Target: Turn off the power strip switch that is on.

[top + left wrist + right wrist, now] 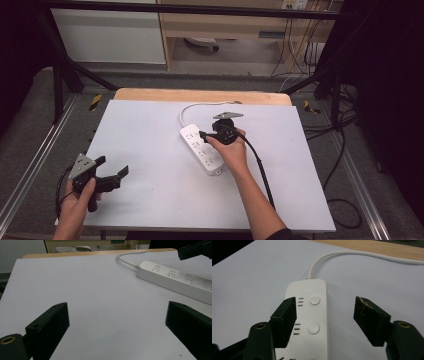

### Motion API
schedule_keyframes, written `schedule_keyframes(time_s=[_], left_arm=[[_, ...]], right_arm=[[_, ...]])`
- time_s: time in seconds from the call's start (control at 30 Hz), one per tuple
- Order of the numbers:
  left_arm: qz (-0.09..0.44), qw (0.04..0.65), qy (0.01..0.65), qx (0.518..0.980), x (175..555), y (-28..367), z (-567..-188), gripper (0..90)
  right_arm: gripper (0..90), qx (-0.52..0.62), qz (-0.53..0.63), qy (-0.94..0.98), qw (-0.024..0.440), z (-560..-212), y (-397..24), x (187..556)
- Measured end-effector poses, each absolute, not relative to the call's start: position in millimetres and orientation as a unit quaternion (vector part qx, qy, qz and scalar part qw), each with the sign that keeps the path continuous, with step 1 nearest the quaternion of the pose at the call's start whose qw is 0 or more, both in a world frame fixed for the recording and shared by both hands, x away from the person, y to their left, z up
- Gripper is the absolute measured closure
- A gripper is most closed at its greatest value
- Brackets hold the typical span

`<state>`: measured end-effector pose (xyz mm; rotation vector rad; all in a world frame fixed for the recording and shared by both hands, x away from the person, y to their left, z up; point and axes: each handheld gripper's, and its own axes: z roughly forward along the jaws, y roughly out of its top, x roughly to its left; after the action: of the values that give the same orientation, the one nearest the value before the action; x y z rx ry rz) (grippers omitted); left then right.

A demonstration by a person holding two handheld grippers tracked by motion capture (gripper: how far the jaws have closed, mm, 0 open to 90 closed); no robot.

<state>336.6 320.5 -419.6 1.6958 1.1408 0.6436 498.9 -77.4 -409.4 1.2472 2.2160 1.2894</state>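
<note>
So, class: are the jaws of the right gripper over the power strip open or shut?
Open. The right gripper has a wide gap between its jaws, nothing pressed between them, and the white power strip lies beneath.

Your right gripper [204, 135] sits over the far end of the white power strip [201, 149], jaws pointing left across it, your right hand [231, 150] wrapped round the body — grey plate on top. The strip lies diagonally mid-table on the white table cover [150, 190], its white cord [192, 106] curling off toward the far wooden edge. Whether the jaws touch the strip can't be told. Your left gripper [114, 167] is well apart, near the front left corner — jaws spread, nothing between them, held in your left hand [77, 202].
</note>
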Motion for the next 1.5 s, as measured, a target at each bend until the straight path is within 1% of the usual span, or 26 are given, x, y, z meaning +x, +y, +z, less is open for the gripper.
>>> schedule_keyframes(time_s=[0.03, 0.1, 0.2, 0.67, 1.3, 1.5], left_arm=[[0.264, 0.478, 0.467, 0.696, 337, 321, -420, 5.0], [0.264, 0.477, 0.466, 0.697, 337, 320, -420, 5.0], [0.264, 0.477, 0.466, 0.697, 337, 320, -420, 5.0], [0.263, 0.475, 0.471, 0.695, 337, 321, -420, 4.9], [0.264, 0.474, 0.474, 0.693, 337, 321, -420, 5.0], [0.264, 0.474, 0.475, 0.693, 337, 321, -420, 5.0]], right_arm=[[32.0, 0.434, 0.447, 0.769, 0.145, -409, -78, 499], [25.0, 0.441, 0.440, 0.768, 0.149, -407, -81, 499], [20.3, 0.443, 0.437, 0.767, 0.156, -404, -85, 498], [7.7, 0.447, 0.451, 0.755, 0.165, -388, -109, 492], [7.4, 0.437, 0.483, 0.736, 0.186, -374, -156, 459], [8.9, 0.432, 0.496, 0.721, 0.220, -373, -167, 451]])
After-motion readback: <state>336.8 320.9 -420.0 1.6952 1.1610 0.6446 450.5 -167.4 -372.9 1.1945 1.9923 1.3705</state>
